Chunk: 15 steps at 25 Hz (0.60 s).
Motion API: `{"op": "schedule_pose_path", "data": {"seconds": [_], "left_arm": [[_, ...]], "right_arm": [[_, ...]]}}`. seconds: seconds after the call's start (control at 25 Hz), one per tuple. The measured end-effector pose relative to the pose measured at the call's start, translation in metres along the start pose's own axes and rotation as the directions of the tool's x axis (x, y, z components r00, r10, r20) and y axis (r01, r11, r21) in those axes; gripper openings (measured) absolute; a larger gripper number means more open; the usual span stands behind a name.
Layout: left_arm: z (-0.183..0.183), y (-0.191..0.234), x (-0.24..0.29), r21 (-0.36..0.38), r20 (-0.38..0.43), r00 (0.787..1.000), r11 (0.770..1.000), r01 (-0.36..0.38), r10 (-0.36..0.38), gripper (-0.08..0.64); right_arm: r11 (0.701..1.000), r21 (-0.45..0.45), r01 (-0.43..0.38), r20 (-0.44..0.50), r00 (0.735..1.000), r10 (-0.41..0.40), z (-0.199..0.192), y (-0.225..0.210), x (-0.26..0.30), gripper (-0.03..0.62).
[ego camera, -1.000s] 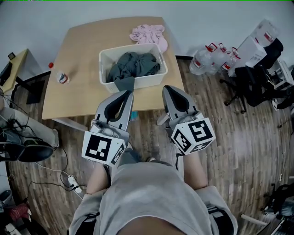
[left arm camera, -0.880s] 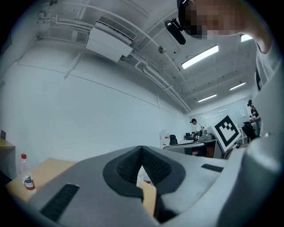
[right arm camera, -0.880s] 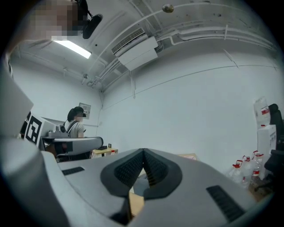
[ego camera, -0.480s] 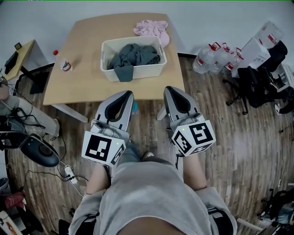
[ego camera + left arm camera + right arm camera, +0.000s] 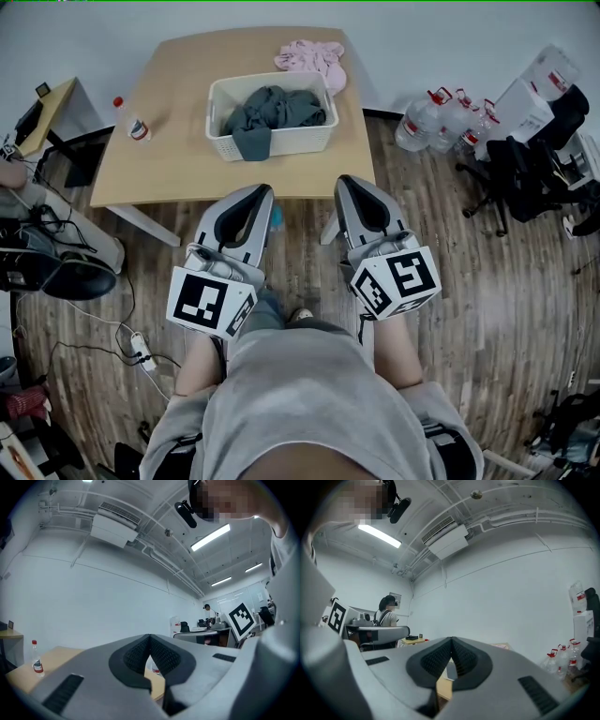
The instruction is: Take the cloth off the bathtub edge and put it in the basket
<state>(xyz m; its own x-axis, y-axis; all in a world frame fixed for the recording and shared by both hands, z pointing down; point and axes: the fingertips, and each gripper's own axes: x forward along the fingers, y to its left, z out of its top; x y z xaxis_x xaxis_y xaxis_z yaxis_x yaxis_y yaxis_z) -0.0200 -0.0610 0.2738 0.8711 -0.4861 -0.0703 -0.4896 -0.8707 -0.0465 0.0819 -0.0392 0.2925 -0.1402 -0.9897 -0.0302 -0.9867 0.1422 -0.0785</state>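
Pictured with the grey cloth (image 5: 274, 110) heaped in the white basket (image 5: 292, 143) on the bench (image 5: 169, 150), one corner draped over its near wall, and the left gripper (image 5: 257, 194) and right gripper (image 5: 349, 185) held level short of it, jaws pressed together on nothing, seemingly with no load left.

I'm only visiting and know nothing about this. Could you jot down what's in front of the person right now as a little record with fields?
Left tool: shut, empty, held level short of the table
Right tool: shut, empty, beside the left one
Basket: white, on the table
Grey cloth: in the basket, one fold hanging over its front rim
Pink cloth: on the table behind the basket
Bottle: standing near the table's left edge
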Motion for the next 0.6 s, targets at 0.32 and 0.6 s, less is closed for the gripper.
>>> {"op": "schedule_pose_path", "data": {"seconds": [0.32,0.6], "left_arm": [[0.002,-0.009,0.006,0.011,-0.003,1.000,1.000,0.008,-0.008,0.014],[0.002,-0.013,0.012,0.017,-0.008,1.000,1.000,0.013,-0.013,0.014]], "right_arm": [[1.000,0.013,0.009,0.015,1.000,-0.009,0.003,-0.007,-0.005,0.011],[1.000,0.017,0.011,0.020,1.000,-0.012,0.003,-0.013,-0.006,0.011]]}}
